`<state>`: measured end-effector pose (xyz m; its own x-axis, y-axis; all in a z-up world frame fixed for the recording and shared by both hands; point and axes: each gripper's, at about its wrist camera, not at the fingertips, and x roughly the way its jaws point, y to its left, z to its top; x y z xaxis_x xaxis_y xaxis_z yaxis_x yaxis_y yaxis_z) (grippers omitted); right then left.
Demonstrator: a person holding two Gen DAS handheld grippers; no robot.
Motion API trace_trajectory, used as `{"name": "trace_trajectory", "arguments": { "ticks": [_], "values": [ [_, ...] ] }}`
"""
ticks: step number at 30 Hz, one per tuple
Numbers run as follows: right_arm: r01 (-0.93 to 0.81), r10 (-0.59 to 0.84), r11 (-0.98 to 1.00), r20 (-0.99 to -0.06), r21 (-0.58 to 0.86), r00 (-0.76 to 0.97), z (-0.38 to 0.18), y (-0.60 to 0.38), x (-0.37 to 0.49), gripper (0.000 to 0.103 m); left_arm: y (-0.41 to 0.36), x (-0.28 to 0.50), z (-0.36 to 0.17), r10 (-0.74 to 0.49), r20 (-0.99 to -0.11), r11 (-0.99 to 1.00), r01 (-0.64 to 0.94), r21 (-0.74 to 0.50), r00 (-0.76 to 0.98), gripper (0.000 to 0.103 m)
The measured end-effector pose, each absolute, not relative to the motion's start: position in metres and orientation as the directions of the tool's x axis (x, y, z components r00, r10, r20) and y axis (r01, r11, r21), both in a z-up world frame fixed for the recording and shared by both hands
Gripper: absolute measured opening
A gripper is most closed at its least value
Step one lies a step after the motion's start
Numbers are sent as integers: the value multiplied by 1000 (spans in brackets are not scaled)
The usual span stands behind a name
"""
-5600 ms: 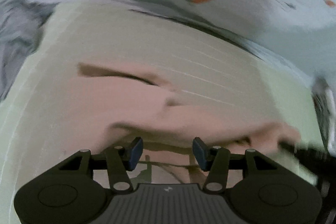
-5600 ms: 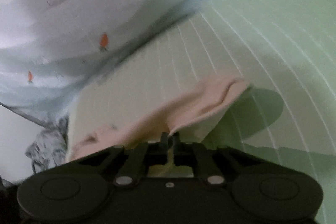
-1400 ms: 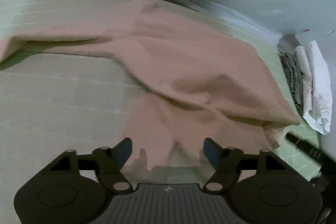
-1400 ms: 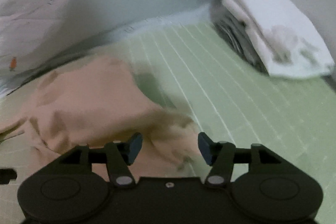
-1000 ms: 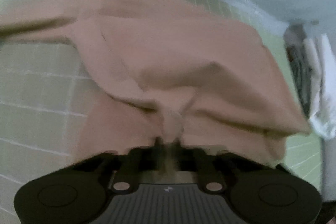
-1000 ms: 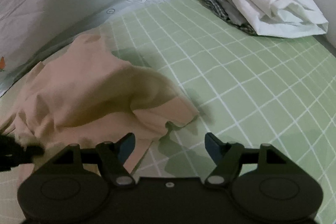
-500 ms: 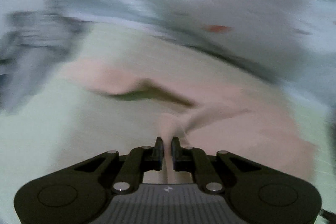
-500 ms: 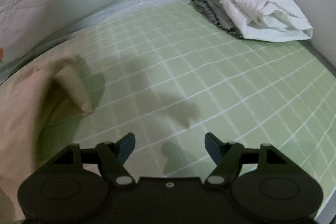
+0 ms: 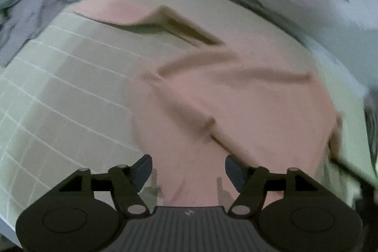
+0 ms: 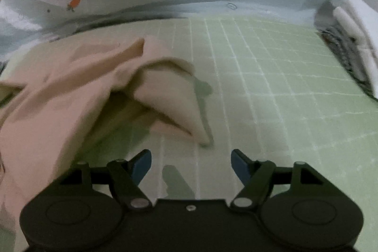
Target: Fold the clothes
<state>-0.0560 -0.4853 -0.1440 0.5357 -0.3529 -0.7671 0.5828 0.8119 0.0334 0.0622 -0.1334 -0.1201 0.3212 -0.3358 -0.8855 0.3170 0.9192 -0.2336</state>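
Left gripper jaws just opened, spread above the pink garment; right gripper spread over green checked sheet.

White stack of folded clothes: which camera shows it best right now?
The right wrist view. The white stack sits at its far right edge, with folded layers showing on the green mat, though partly cut off. The left wrist view gives only a blurred grey sliver at its right edge; the pink garment fills most of that view.
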Motion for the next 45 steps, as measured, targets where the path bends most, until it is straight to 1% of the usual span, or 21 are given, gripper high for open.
{"name": "trace_trajectory", "arguments": {
  "ticks": [2,3,4,6,10,15,16,17,18,19,21,22,23,25,29,33,36,41,43,44,45],
  "values": [
    [566,-374,824,-762,-12,529,-149,-488,-43,73,-139,59,-120,-321,-890,917,340,-206,324,72],
    [546,-376,837,-759,-33,531,-151,-489,-37,62,-142,57,-119,-313,-892,916,352,-193,326,72],
    [522,-376,851,-757,-54,534,-153,-491,-32,39,-142,57,-120,-309,-893,917,351,-189,327,73],
    [490,-367,869,-756,-70,542,-151,-497,-26,8,-140,57,-123,-302,-896,922,339,-188,326,74],
    [506,-477,849,-632,-153,611,-107,-499,-40,6,-141,69,-142,-274,-921,938,290,-192,278,74],
    [525,-653,749,-322,-403,685,-40,-456,-76,9,-145,73,-159,-266,-937,946,247,-208,228,74],
    [535,-665,736,-293,-415,687,-38,-449,-82,16,-147,73,-161,-267,-938,946,244,-213,219,74],
    [501,-648,753,-350,-426,677,-46,-448,-84,25,-149,74,-163,-269,-940,946,241,-217,210,74],
    [453,-620,780,-430,-432,656,-58,-449,-84,47,-151,74,-164,-263,-942,947,244,-210,210,74],
    [398,-577,815,-534,-420,618,-73,-452,-82,50,-154,74,-164,-263,-942,945,253,-207,210,74],
    [369,-524,851,-666,-375,531,-101,-456,-89,35,-159,72,-162,-266,-940,940,272,-205,211,75],
    [383,-512,856,-683,-349,522,-104,-456,-95,37,-161,70,-161,-268,-939,937,284,-202,214,75],
    [403,-504,857,-687,-321,523,-104,-456,-102,40,-164,68,-159,-265,-939,934,299,-194,219,76],
    [457,-490,854,-681,-249,544,-99,-459,-114,54,-169,65,-157,-257,-940,930,323,-177,226,78],
    [598,-531,791,-634,-133,562,-89,-484,-127,56,-177,65,-159,-241,-948,923,352,-157,209,79],
    [712,-532,698,-612,74,585,-82,-528,-133,65,-185,63,-155,-223,-950,910,396,-121,221,79],
    [702,-509,709,-636,74,581,-83,-560,-112,80,-191,63,-157,-211,-953,902,418,-104,218,79],
    [688,-382,717,-764,111,520,-115,-608,-70,77,-200,61,-158,-198,-956,896,435,-87,217,79],
    [704,-296,680,-802,204,519,-130,-624,-67,55,-201,59,-156,-197,-955,898,431,-85,223,79],
    [710,-262,661,-811,244,523,-134,-630,-69,33,-201,59,-156,-197,-954,899,429,-85,224,79],
    [702,-262,666,-802,252,537,-133,-631,-72,27,-202,58,-156,-198,-954,900,427,-86,224,79]
  ]
}}
